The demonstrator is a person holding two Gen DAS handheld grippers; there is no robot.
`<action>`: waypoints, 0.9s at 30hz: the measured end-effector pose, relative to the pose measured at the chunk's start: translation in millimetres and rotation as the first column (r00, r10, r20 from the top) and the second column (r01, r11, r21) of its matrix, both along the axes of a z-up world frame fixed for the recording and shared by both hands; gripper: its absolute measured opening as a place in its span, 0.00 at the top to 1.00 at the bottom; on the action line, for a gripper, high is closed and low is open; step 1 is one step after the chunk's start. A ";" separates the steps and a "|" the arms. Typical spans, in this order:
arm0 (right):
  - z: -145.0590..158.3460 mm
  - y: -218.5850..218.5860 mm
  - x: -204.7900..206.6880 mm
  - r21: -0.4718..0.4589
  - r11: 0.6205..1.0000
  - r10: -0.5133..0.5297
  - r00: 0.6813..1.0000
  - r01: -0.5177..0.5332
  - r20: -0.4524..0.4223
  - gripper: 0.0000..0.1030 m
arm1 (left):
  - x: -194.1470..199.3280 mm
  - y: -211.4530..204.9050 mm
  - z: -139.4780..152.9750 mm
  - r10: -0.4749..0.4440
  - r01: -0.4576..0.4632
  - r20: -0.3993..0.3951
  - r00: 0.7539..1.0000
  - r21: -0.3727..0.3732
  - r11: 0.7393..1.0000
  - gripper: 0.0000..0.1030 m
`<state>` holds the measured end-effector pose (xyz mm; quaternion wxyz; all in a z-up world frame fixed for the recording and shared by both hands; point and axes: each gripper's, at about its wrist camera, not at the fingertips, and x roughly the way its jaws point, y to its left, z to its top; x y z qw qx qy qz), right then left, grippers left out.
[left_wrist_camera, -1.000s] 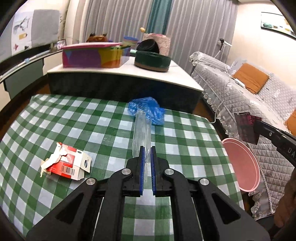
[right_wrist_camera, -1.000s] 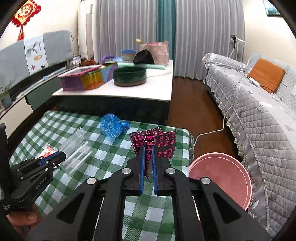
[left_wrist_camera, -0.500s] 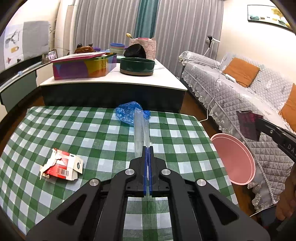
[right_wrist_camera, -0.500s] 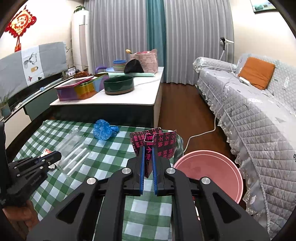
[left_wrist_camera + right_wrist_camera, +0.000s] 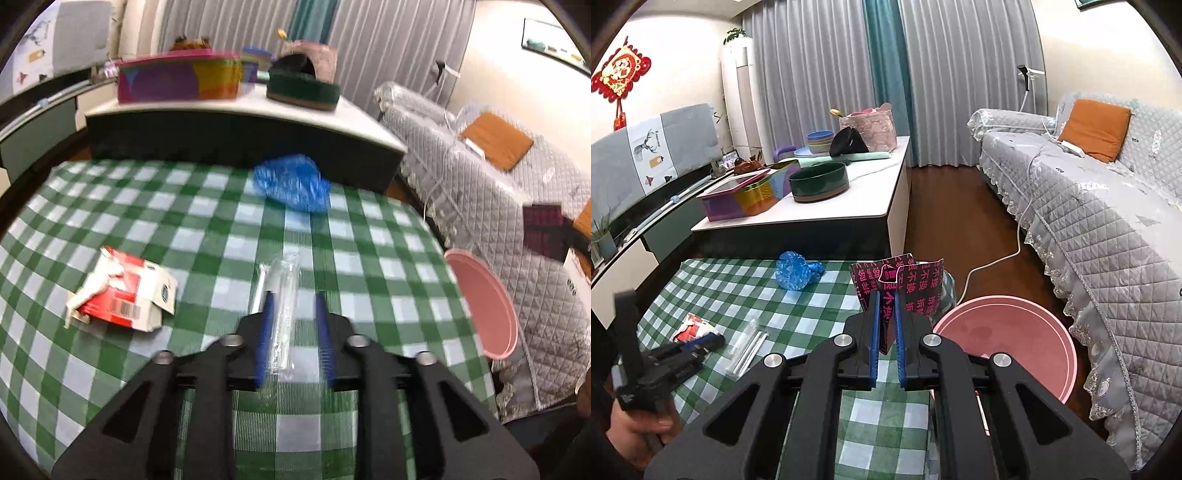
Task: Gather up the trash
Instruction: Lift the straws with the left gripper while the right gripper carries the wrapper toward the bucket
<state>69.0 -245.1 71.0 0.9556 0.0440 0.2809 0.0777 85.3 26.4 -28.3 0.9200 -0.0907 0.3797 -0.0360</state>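
Note:
My left gripper is open over the green checked tablecloth; a clear plastic wrapper lies between its jaws, free of them. A torn red and white carton lies to its left, a crumpled blue bag further back. My right gripper is shut on a black wrapper with pink print, held near the table's right edge, beside the pink basin on the floor. The right wrist view also shows the left gripper, clear wrapper, carton and blue bag.
A white-topped low cabinet stands behind the table with a colourful box and a dark green bowl. A grey quilted sofa runs along the right. A white cable lies on the wood floor.
My left gripper has opened and let go of the clear wrapper, which now lies on the cloth. The right gripper has kept hold of the black wrapper, now higher and beside the basin.

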 end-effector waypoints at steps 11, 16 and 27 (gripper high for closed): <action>-7.3 2.5 5.4 -0.008 1.000 0.008 1.000 -0.009 -0.020 0.92 | 11.4 -2.7 -31.0 0.031 -0.024 -0.082 0.996 0.091 0.996 0.47; -8.0 2.2 6.4 -0.012 1.000 0.007 1.000 -0.008 -0.022 0.92 | 17.7 -5.0 -42.0 0.033 -0.020 -0.135 0.990 0.096 0.995 0.55; -6.1 -2.3 5.4 -0.004 1.000 -0.002 1.000 0.002 -0.019 0.92 | 12.2 -12.4 -21.5 0.002 0.004 -0.070 0.998 0.089 0.996 0.94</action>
